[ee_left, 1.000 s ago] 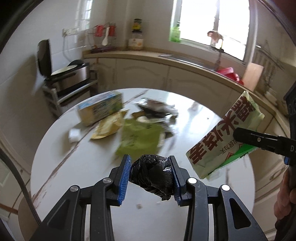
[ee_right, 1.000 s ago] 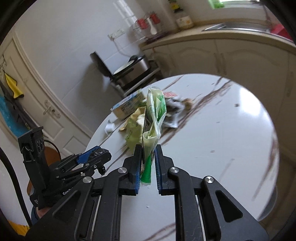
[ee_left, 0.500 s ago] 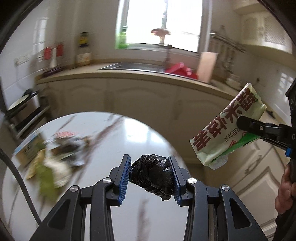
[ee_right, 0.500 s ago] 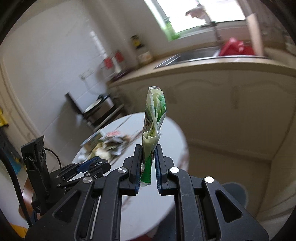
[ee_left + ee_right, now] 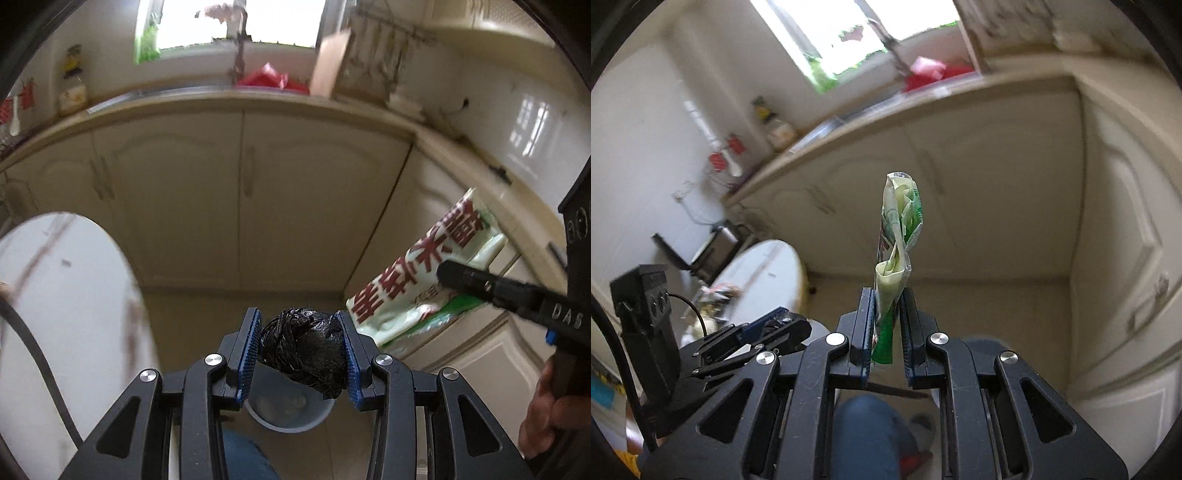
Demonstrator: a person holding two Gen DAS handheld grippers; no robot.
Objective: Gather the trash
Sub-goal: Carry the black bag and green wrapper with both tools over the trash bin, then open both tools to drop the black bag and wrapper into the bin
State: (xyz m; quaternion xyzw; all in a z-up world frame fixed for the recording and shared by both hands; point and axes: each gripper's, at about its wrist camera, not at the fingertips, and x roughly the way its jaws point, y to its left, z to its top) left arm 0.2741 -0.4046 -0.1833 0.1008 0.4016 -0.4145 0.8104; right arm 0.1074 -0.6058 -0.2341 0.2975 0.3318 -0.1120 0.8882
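Left wrist view: the left gripper is clamped on a crumpled black plastic bag, its blue pads pressing the wad from both sides. Straight below the wad, down on the floor, a grey bucket shows its open mouth, with the bag hanging over its near rim. To the left the edge of the round white table curves out of sight. On the right side, the right gripper comes in as a black finger pinching a pale green snack wrapper with big red characters on it; the wrapper hangs in the air in front of the cream cabinets, well clear of the table. A bare hand grips that tool's handle at the lower right edge.

From the right wrist camera, that gripper has its jaws nearly together, squeezing the wrapper by its green lower end, so the twisted packet stands up edge-on between the pads. The left gripper sits at the lower left, its fingertips pointing right. Behind it the table carries a blurred heap of leftover litter. Below the jaws a knee in blue jeans is visible, above the pale floor. The counter, sink and bright window run along the back wall, all smeared by motion blur.
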